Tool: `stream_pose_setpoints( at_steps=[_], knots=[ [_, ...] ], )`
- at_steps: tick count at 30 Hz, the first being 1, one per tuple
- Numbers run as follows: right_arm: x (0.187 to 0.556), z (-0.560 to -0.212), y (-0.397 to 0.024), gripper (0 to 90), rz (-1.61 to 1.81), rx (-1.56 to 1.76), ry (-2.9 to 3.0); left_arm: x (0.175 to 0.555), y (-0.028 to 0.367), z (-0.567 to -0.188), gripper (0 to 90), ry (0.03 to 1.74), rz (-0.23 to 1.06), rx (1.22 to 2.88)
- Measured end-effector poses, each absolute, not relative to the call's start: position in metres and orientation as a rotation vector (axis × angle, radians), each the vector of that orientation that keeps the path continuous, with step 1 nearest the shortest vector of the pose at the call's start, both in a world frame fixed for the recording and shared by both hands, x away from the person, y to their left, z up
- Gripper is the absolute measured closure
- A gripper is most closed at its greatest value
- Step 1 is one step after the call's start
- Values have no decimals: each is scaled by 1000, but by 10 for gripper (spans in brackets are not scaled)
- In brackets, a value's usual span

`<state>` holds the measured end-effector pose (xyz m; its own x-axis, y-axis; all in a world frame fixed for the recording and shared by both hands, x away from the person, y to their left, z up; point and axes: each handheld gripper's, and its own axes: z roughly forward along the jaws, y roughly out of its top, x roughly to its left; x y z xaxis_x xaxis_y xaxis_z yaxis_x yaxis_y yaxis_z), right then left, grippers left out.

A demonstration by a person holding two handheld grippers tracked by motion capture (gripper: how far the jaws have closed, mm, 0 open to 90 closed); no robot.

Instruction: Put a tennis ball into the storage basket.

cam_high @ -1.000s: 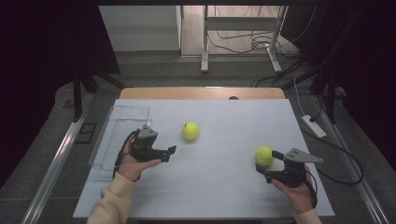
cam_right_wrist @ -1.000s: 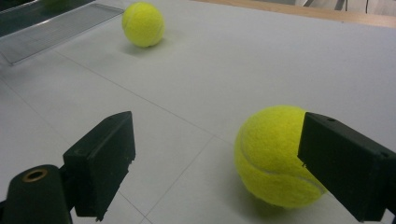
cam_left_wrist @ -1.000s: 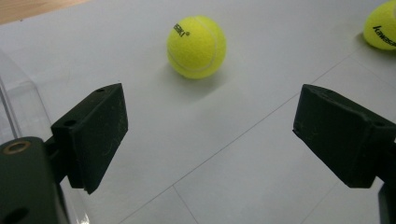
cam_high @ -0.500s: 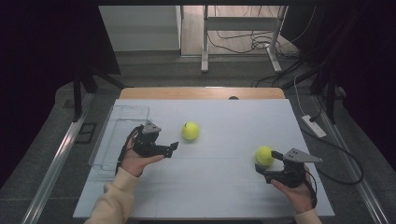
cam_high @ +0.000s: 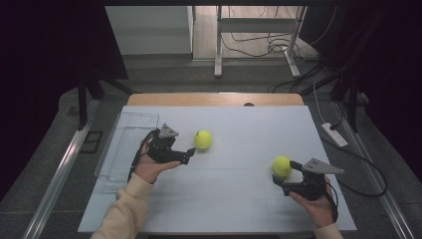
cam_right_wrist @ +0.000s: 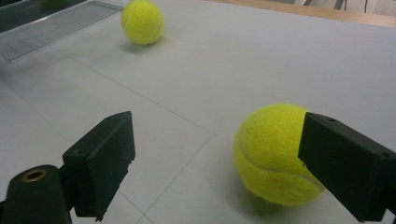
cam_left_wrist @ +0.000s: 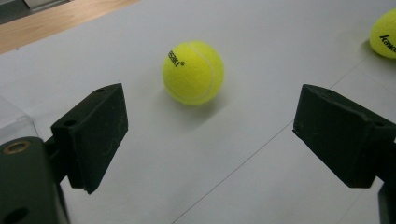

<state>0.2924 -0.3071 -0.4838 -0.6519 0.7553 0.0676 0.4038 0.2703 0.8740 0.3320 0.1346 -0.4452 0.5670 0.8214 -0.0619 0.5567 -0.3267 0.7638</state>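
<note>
White sheeting covers the table (cam_high: 224, 199), with a strip of bare wood along its far edge and dark floor, cables and a metal stand beyond. From the high view, a clear plastic tray (cam_high: 124, 144) sits at the table's left side; the left gripper (cam_high: 191, 152) is held just beside it, jaws pointing toward a yellow tennis ball (cam_high: 203, 140) that lies a short way ahead of the tips, apart from them. At the right, the right gripper (cam_high: 283, 173) is held low over the sheet with a second tennis ball (cam_high: 281, 166) at its jaw tips. Left gripper view: the two black jaws stand wide apart with nothing between them; the first ball (cam_left_wrist: 193, 72) rests on the white surface ahead, roughly centred between the jaw lines, printed lettering on its upper left, and the other ball (cam_left_wrist: 384, 32) shows at the top right edge. Right gripper view: jaws again spread wide; the second ball (cam_right_wrist: 275, 151) lies toward the right-hand jaw, which overlaps its edge, though contact cannot be confirmed from this angle, and a clear gap remains to the left-hand jaw. The first ball (cam_right_wrist: 142, 22) and the tray (cam_right_wrist: 51, 28) lie well beyond.
</note>
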Motion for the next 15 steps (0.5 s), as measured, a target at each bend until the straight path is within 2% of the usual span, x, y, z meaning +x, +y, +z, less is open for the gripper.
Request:
stream_pose_setpoints(
  at_steps=[15],
  knots=[
    [293,-484,-308,109,1338,1059,2179,347,131,-442,110,1116,439,2051]
  ],
)
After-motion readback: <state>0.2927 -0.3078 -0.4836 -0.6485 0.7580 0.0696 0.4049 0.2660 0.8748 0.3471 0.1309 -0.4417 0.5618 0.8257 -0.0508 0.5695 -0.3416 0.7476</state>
